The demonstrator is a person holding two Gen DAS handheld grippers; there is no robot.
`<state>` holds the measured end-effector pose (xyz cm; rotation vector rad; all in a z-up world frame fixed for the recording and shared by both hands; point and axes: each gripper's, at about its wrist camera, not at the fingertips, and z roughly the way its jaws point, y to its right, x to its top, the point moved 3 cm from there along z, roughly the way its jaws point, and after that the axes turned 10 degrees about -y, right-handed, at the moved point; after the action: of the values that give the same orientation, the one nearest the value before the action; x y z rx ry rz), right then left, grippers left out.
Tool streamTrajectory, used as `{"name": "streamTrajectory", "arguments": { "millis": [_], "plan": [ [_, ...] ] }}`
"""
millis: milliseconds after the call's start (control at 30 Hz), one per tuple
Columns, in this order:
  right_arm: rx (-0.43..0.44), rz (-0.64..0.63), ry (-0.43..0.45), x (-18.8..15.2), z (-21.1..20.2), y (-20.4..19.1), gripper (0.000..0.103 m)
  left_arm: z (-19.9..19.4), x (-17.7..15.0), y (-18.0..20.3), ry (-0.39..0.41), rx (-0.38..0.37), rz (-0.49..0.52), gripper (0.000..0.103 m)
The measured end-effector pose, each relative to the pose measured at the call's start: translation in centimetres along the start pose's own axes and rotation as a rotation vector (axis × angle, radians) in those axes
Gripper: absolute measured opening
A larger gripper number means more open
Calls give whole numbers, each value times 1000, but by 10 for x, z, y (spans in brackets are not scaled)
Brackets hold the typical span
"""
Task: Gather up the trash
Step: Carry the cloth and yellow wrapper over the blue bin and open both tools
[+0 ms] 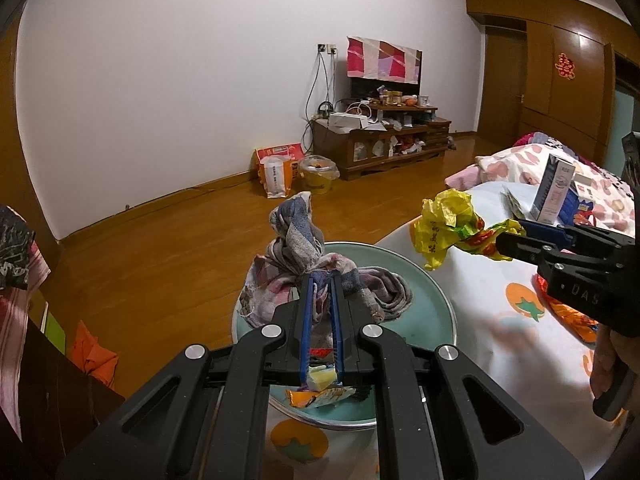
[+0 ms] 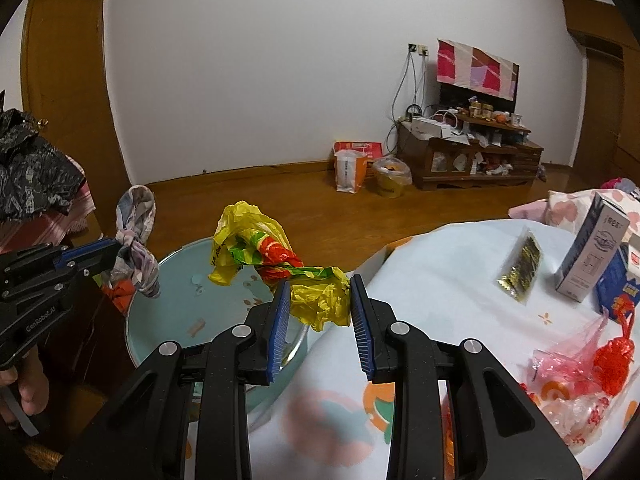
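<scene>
Two grippers are at work, each holding one thing. The left gripper has its blue-padded jaws pressed nearly together on a single knotted cloth, plaid and faded, whose bulk rises just ahead of the jaw tips over a round pale-green basin; a few scraps of wrapper lie in the basin beneath the rear of the jaws, partly hidden by the gripper body. The right gripper has its jaws set well apart yet touching either side of one crumpled yellow plastic bag, which carries a red-and-green wrapper twisted into it and trails forward and to the left of the tips. Dark characters run down the bag's yellow film but are too creased to read. On the left gripper's body, seen from the right wrist, the lettering "GenRobot.AI" is legible; from the left wrist the other body shows only "UAS", the rest cut off. To the right of the right jaws, on a cloth-covered table, stand two cartons, one grey-white and one blue, with print too small to make out, plus one small gold-flecked packet and one pink bag with red ornaments, cropped by the frame edge.
</scene>
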<state>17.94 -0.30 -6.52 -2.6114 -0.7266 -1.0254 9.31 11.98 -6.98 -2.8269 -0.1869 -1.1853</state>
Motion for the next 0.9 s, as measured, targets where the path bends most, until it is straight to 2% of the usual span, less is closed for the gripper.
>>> {"name": "streamTrajectory", "arguments": {
  "millis": [900],
  "plan": [
    [15, -41, -14, 6, 12, -20, 31, 2, 0, -10, -7, 21, -31, 9]
  ]
}}
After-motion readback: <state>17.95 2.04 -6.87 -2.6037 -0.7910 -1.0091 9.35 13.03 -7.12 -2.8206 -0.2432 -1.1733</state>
